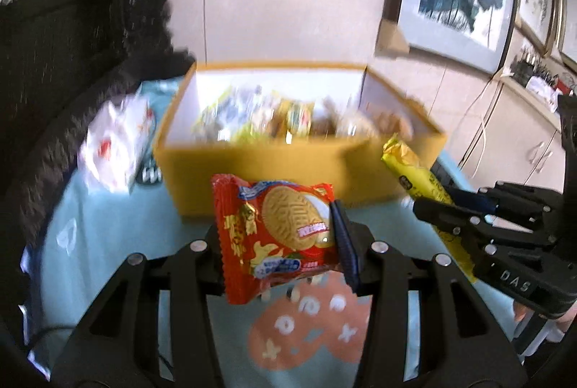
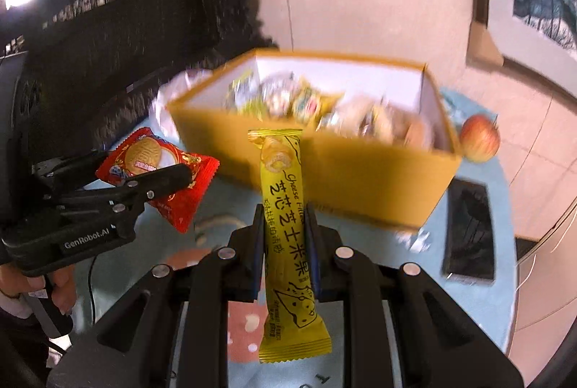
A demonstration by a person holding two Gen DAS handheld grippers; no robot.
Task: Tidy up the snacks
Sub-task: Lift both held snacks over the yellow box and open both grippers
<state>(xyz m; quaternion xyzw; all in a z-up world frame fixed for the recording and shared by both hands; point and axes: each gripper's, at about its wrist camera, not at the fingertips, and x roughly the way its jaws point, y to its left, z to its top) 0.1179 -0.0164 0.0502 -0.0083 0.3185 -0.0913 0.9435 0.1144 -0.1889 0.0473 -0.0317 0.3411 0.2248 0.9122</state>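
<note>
**2 packets held up in front of the filled snack box**

My left tool (image 1: 277, 236) is clenched on a red biscuit packet (image 1: 274, 236), gripping it across its width, with the packet raised off the worktop (image 1: 108, 243) just in front of the yellow box (image 1: 270, 168). From the right wrist view I see the same red packet (image 2: 158, 171) pinched in the left tool (image 2: 144, 178), off to the left of the box.

My right tool (image 2: 285, 236) is clenched on a long yellow cheese snack stick (image 2: 285, 225), which stands nearly upright between the 2 pads, its top end reaching up against the front wall of the yellow box (image 2: 342, 178). In the left wrist view the stick (image 1: 414, 175) pokes out of the right tool (image 1: 447, 204) beside the box's right corner.

The box is open at the top, white inside, and already holds a heap of wrapped snacks (image 2: 324, 110) in yellow, green and pale wrappers; blur keeps me from telling them apart. It sits on a light blue cloth with orange patches.

Outside the box, a red-yellow apple (image 2: 479, 142) rests near its right corner, a dark phone (image 2: 468, 229) lies flat to the right, and a white crumpled bag (image 1: 115, 146) lies to the left.
</note>
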